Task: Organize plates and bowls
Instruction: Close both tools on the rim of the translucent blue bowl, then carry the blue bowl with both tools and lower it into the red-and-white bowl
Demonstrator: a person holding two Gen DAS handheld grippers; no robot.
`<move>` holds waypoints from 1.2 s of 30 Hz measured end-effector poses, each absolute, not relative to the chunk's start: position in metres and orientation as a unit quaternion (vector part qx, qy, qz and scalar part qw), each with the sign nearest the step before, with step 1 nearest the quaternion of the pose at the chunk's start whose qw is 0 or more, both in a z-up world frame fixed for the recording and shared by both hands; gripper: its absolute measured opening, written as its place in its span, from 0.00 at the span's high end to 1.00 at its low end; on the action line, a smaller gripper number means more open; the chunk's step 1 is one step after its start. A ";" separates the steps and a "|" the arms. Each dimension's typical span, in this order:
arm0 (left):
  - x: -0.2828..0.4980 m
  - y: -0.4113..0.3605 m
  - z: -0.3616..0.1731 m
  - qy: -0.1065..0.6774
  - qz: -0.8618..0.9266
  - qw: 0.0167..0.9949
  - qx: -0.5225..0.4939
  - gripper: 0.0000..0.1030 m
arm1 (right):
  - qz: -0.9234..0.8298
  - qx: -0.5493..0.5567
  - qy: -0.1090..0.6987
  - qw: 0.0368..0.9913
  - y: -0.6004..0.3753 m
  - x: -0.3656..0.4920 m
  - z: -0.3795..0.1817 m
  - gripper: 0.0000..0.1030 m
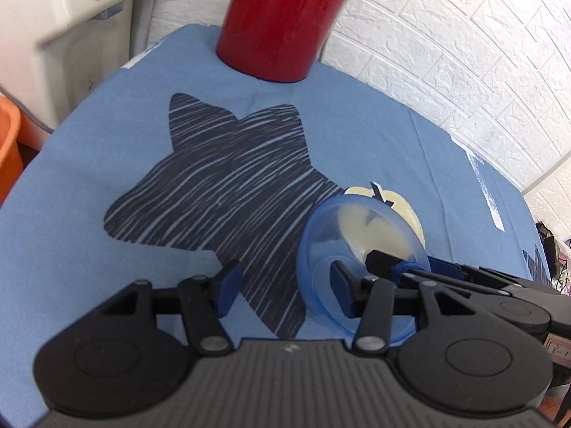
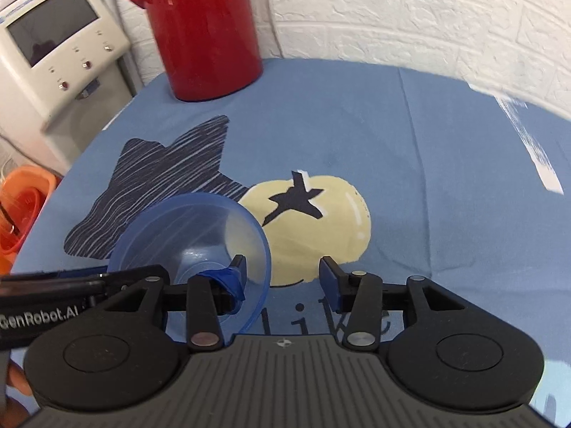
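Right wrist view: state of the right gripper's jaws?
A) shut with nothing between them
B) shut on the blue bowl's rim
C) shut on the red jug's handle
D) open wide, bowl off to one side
D: the right gripper has its jaws spread wide with only tablecloth between them. The blue bowl sits by one finger, not clamped.

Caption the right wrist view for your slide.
Open right gripper beside a tilted translucent blue bowl; red jug behind.

Translucent, seemingly plastic blue bowl (image 2: 192, 239) on matt cloth (image 2: 392, 135); glossy red jug (image 2: 203, 28).
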State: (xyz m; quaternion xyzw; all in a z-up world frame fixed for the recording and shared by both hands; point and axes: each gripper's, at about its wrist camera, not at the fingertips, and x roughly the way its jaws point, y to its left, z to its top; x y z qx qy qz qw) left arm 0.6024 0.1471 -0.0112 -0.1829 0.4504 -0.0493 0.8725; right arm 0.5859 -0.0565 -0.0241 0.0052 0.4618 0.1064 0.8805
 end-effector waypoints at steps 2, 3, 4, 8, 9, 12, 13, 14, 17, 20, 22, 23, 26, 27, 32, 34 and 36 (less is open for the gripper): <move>0.603 0.146 -0.012 0.452 -0.049 0.872 -0.182 0.58 | 0.133 0.036 0.459 0.878 -0.060 0.586 -0.022 0.76; 0.604 0.145 -0.012 0.452 -0.049 0.873 -0.179 0.60 | 0.143 0.045 0.456 0.877 -0.061 0.584 -0.022 0.78; 0.604 0.145 -0.011 0.452 -0.046 0.873 -0.177 0.63 | 0.148 0.047 0.455 0.877 -0.061 0.583 -0.023 0.82; 0.604 0.148 -0.013 0.464 -0.050 0.865 -0.184 0.98 | 0.166 0.059 0.459 0.871 -0.057 0.576 -0.024 0.92; 0.603 0.149 -0.013 0.465 -0.054 0.863 -0.189 0.99 | 0.169 0.059 0.458 0.871 -0.056 0.574 -0.022 0.92; 0.594 0.146 -0.008 0.458 -0.060 0.867 -0.187 0.99 | 0.171 0.052 0.451 0.874 -0.051 0.563 -0.013 0.92; 0.588 0.143 -0.003 0.454 -0.060 0.871 -0.179 0.99 | 0.169 0.042 0.449 0.876 -0.049 0.559 -0.009 0.92; 0.583 0.140 0.001 0.452 -0.063 0.872 -0.176 0.99 | 0.167 0.036 0.447 0.878 -0.049 0.555 -0.006 0.91; 0.565 0.135 0.020 0.447 -0.070 0.874 -0.174 0.99 | 0.167 0.047 0.448 0.877 -0.059 0.537 0.006 0.91; 0.539 0.127 0.039 0.450 -0.087 0.871 -0.175 0.99 | 0.167 0.047 0.446 0.878 -0.073 0.506 0.021 0.90; 0.518 0.117 0.050 0.451 -0.101 0.870 -0.171 1.00 | 0.166 0.044 0.442 0.880 -0.086 0.479 0.032 0.90; 0.505 0.111 0.055 0.452 -0.107 0.870 -0.166 1.00 | 0.166 0.039 0.441 0.881 -0.093 0.464 0.038 0.89; 0.461 0.085 0.066 0.454 -0.133 0.868 -0.151 1.00 | 0.157 0.024 0.433 0.887 -0.117 0.413 0.053 0.88; 0.445 0.075 0.069 0.456 -0.143 0.866 -0.149 1.00 | 0.151 0.021 0.432 0.889 -0.123 0.397 0.056 0.87; 0.369 0.021 0.074 0.460 -0.204 0.854 -0.131 1.00 | 0.114 0.010 0.428 0.897 -0.169 0.307 0.067 0.84; 0.344 -0.001 0.071 0.466 -0.227 0.847 -0.118 1.00 | 0.100 0.021 0.430 0.897 -0.187 0.280 0.066 0.84; 0.322 -0.022 0.066 0.473 -0.246 0.839 -0.104 1.00 | 0.087 0.028 0.436 0.895 -0.204 0.258 0.060 0.84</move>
